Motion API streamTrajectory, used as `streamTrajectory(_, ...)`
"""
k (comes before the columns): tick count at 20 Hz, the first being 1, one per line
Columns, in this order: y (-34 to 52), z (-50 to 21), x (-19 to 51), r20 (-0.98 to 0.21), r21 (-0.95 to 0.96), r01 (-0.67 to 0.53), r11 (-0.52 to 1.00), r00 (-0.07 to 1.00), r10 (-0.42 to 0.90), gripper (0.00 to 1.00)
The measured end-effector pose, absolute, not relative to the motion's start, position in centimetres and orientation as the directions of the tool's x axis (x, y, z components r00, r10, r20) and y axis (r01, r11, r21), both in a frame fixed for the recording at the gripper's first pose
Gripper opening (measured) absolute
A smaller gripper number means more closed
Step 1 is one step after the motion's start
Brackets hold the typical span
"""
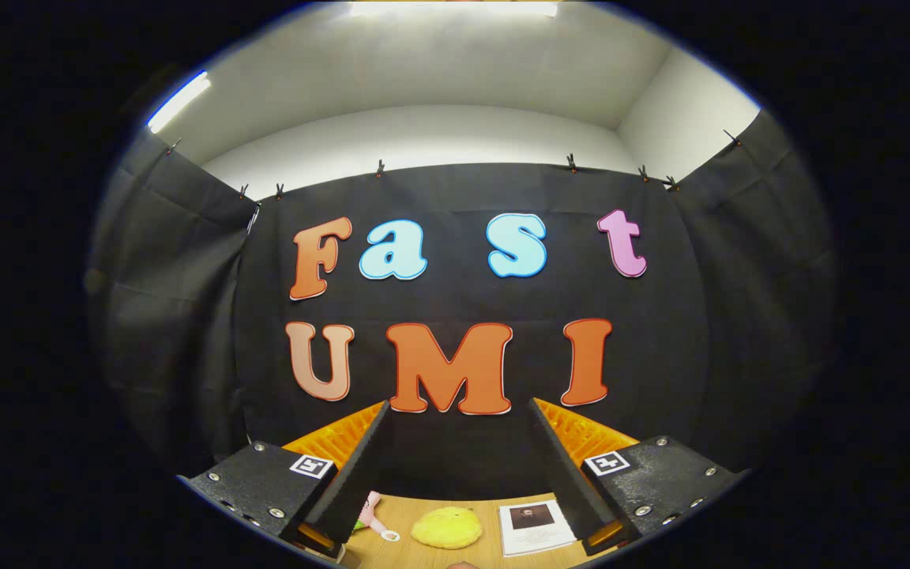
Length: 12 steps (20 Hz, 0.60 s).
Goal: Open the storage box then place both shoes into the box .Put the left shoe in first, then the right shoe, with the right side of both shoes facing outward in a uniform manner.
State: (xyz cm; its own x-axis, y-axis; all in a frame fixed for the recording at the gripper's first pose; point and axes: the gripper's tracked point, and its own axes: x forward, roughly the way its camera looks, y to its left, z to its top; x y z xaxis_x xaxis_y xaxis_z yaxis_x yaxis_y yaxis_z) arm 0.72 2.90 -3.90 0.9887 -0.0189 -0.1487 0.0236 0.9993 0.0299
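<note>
Shoes and box lie somewhere I cannot make out; gripper (455, 442) points at the wall, jaws wide, holding nothing. Lower centre, a yellow toy (447, 527) and card (535, 528) on the table (423, 510) could get knocked on a blind descent.

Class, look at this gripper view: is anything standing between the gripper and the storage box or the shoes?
That cannot be judged here. The gripper is open, holding nothing, and aimed at the booth's cloth wall. On the wooden table between its fingers lie a yellow plush toy, a pink toy and a printed sheet.
</note>
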Motion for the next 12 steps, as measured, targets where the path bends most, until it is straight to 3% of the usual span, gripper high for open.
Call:
streamTrajectory(5, 7.4, -9.4, -0.4, -0.293, 0.028, -0.094, 0.995, 0.951, 0.098, 0.99)
streamTrajectory(12, 14.3, -20.2, -3.7, -0.565, 0.153, -0.246, 0.957, 0.772, 0.29, 1.0)
